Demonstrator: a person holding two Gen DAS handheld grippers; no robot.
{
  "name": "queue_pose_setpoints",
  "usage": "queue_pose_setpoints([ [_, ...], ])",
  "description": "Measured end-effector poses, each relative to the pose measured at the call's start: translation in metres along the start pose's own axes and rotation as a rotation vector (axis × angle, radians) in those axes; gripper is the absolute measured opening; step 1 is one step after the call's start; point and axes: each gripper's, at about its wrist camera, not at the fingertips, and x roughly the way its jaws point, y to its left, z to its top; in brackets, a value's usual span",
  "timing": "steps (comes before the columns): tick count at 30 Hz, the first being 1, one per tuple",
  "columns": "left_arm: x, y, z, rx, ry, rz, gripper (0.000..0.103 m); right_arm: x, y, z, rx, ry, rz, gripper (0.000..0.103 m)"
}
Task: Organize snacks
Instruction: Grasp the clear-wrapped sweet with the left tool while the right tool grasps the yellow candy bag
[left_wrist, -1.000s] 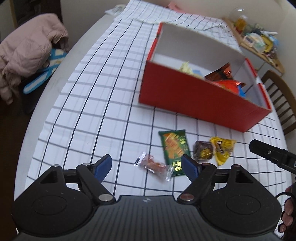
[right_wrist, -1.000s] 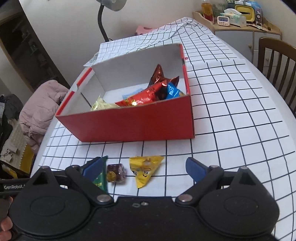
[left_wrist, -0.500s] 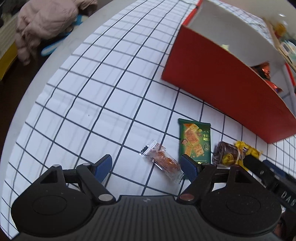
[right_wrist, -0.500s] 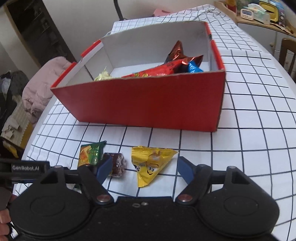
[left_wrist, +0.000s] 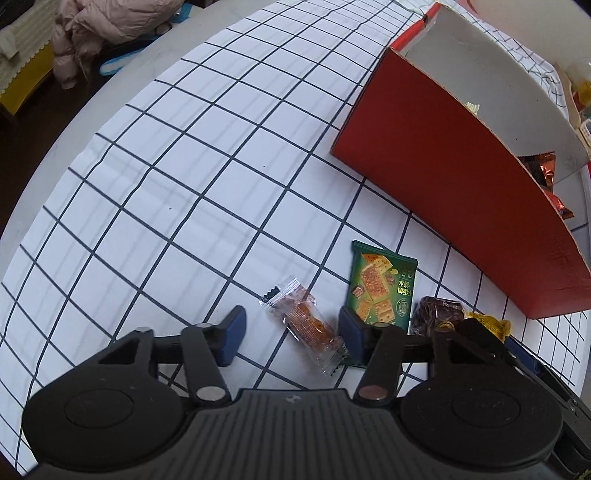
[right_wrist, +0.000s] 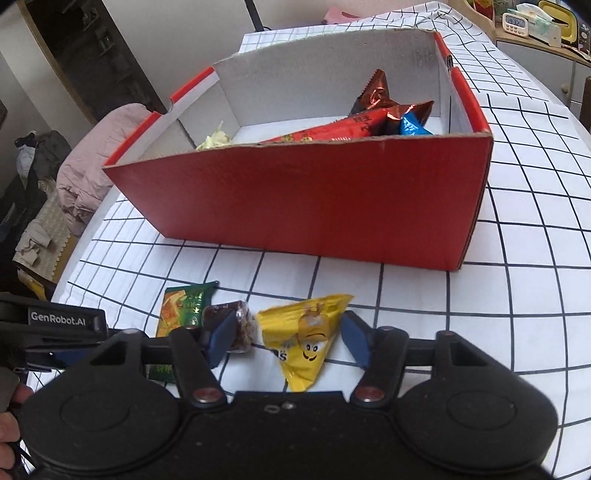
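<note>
My left gripper (left_wrist: 291, 332): jaws gaping, straddling clear-wrapped snack (left_wrist: 304, 325). My right gripper (right_wrist: 286, 336): jaws gaping, bracketing yellow packet (right_wrist: 304, 334).

"GenRobot.AI" stands in white letters on the black body of the left gripper (right_wrist: 55, 325), at the lower left of the right wrist view. The green cracker packet (left_wrist: 380, 282) and the red snack bag (right_wrist: 332, 131) carry print too small to read.
</note>
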Motion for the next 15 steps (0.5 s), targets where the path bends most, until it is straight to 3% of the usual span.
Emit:
queue_pose_setpoints([
  [6,-0.0008,0.0018,0.0000,0.009,0.001,-0.003,0.026,-0.0024,0.0028,-0.0004,-0.009,-0.016,0.008,0.042],
  [15,-0.0038,0.0046,-0.0048,0.049,0.005,-0.030,0.024,-0.0098,0.0041,-0.0074,-0.002,-0.039,-0.011,0.037],
])
